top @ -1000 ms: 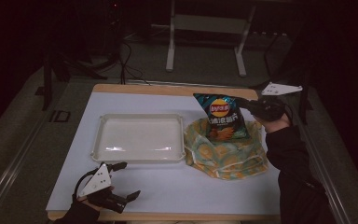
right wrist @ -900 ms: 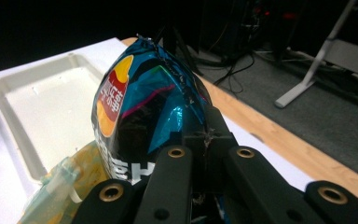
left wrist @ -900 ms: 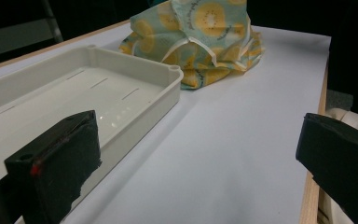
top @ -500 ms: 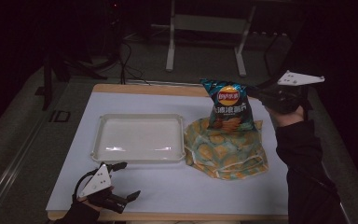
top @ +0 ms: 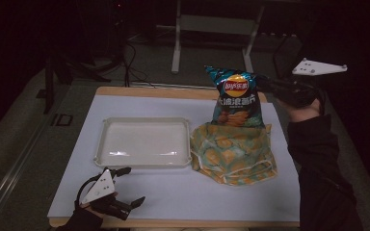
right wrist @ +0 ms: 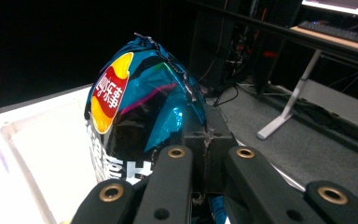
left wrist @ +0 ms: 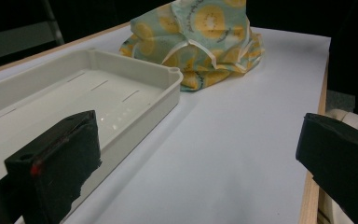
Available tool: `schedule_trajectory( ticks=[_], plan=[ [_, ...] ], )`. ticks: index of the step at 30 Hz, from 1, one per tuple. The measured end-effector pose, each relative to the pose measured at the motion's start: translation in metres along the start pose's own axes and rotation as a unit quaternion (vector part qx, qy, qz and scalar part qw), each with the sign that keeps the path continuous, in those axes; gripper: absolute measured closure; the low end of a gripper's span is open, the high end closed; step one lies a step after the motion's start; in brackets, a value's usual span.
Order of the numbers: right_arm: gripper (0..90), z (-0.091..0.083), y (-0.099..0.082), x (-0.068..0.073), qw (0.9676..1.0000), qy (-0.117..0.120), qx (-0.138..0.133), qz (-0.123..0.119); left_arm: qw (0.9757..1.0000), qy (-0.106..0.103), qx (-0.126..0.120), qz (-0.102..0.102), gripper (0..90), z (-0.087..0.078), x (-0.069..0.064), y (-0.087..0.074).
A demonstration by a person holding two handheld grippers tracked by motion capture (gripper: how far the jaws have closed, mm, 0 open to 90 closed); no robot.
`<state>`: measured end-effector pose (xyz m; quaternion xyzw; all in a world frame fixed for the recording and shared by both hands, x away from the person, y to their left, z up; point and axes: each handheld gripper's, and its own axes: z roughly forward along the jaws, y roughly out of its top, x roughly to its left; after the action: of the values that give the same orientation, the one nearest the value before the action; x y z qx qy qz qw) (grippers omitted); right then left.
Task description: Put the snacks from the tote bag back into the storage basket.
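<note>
While right gripper (top: 262, 84) clamps jaws together on edge of chip bag (top: 234, 98), bag hangs upright in air, above patterned cloth bag (top: 233, 151) lying on white table (top: 183, 192). Chip bag's lower end overlaps cloth bag's far edge in high view. Left gripper (top: 127, 190) rests at table's near edge, jaws wide apart, holding nothing. White tray (top: 144, 143) sits just beside cloth bag.

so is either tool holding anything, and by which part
The right tool grips the chip bag by its upper side edge. The left tool holds nothing.
</note>
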<state>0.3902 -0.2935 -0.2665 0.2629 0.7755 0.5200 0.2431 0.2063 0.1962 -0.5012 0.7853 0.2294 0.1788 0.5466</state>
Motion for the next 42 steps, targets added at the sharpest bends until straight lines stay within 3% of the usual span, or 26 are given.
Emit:
schedule_trajectory(
  ticks=[15,42],
  plan=[
    [90.0,0.022,0.027,0.023,0.9995,0.026,-0.012,-0.008,1.0000,-0.002,-0.003,-0.001,0.3,-0.001,0.000,0.000],
    [90.0,0.088,0.038,0.084,0.9971,0.073,-0.023,-0.004,1.0000,-0.003,-0.006,0.002,0.3,-0.002,-0.001,0.000]
  ],
)
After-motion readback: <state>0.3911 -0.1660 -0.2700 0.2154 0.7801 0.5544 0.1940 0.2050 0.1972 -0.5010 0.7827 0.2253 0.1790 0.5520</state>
